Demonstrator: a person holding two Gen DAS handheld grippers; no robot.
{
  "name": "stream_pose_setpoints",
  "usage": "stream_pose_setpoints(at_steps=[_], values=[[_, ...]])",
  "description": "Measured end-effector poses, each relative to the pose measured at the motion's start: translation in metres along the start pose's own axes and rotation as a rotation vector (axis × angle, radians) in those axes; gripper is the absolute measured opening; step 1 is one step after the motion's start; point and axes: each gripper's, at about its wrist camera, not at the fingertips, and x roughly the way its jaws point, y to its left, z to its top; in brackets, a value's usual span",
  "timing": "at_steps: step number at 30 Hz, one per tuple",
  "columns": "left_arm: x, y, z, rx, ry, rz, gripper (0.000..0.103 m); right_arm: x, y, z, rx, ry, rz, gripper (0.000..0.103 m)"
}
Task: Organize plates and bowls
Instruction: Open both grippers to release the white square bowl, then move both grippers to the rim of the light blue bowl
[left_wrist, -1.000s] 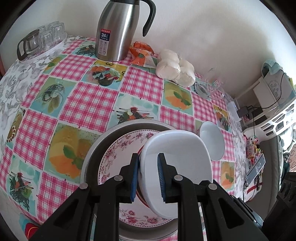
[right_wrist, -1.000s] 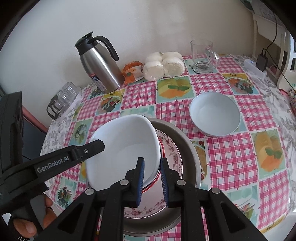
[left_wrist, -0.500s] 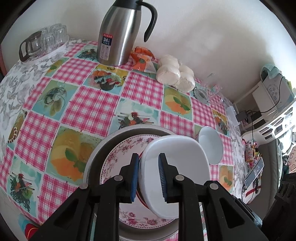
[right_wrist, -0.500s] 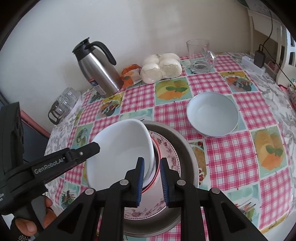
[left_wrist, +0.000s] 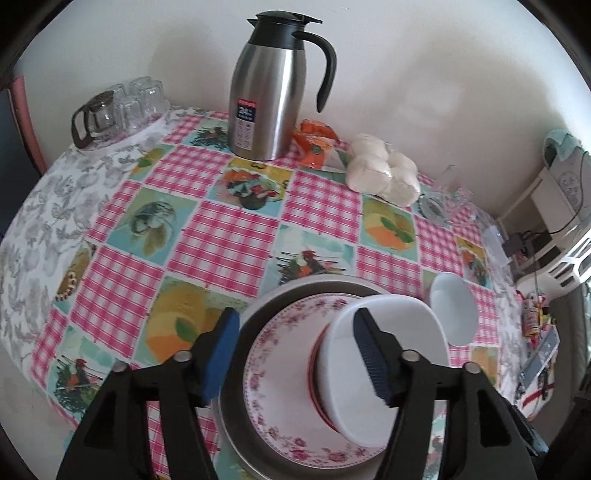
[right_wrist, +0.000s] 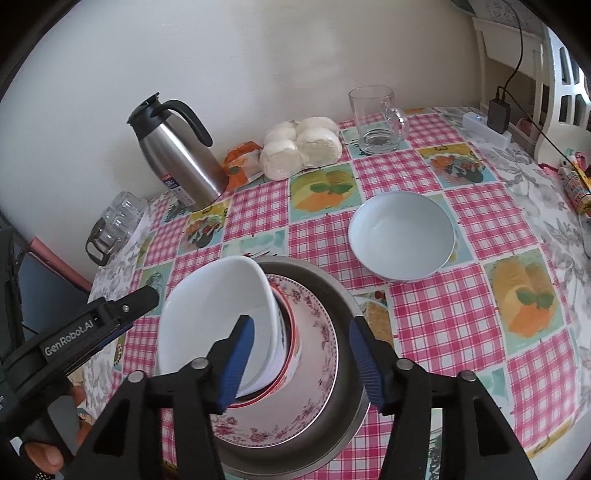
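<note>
A white square bowl (left_wrist: 384, 365) (right_wrist: 214, 317) rests tilted on a red-rimmed dish (right_wrist: 291, 343), which sits on a floral plate (left_wrist: 280, 369) (right_wrist: 314, 354) inside a grey metal dish (left_wrist: 314, 288) (right_wrist: 332, 288). My left gripper (left_wrist: 295, 354) has its jaws opening. One pad is over the bowl's inside and the other is left of the stack, with the bowl's near wall loose between them. My right gripper (right_wrist: 301, 363) is opening too, astride the bowl's right wall without pressing it. A round white bowl (right_wrist: 400, 240) (left_wrist: 452, 314) stands alone to the right.
A steel jug (left_wrist: 269, 99), an orange packet (left_wrist: 314, 144) and bagged buns (left_wrist: 384, 177) line the back wall. Glass cups (left_wrist: 118, 107) stand at the far left, a glass mug (right_wrist: 376, 122) at the back right. A hand (right_wrist: 44, 454) holds the left tool.
Both grippers were shut on the white bowl's rim and now stand open, so the bowl lies free on the stack. Both views have tipped up slightly.
</note>
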Motion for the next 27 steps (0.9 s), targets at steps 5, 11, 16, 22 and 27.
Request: stream_pose_setpoints(at_steps=[5,11,16,22,27], values=[[0.002,0.003,-0.001,-0.003,-0.016,0.064,0.084,0.0,-0.003,0.001,0.0,-0.014,-0.021,0.078],[0.003,0.006,-0.001,0.004,-0.045,0.119,0.09,0.001,-0.004,0.001,-0.007,-0.024,-0.033,0.092],[0.0,0.011,0.0,-0.019,-0.076,0.136,0.093,0.001,-0.003,0.001,-0.015,-0.037,-0.043,0.103],[0.0,0.017,0.001,-0.048,-0.088,0.15,0.098,-0.001,-0.009,0.002,0.008,-0.055,-0.038,0.103],[-0.002,0.016,0.001,-0.048,-0.105,0.147,0.098,-0.002,-0.011,0.003,0.015,-0.062,-0.036,0.103]])
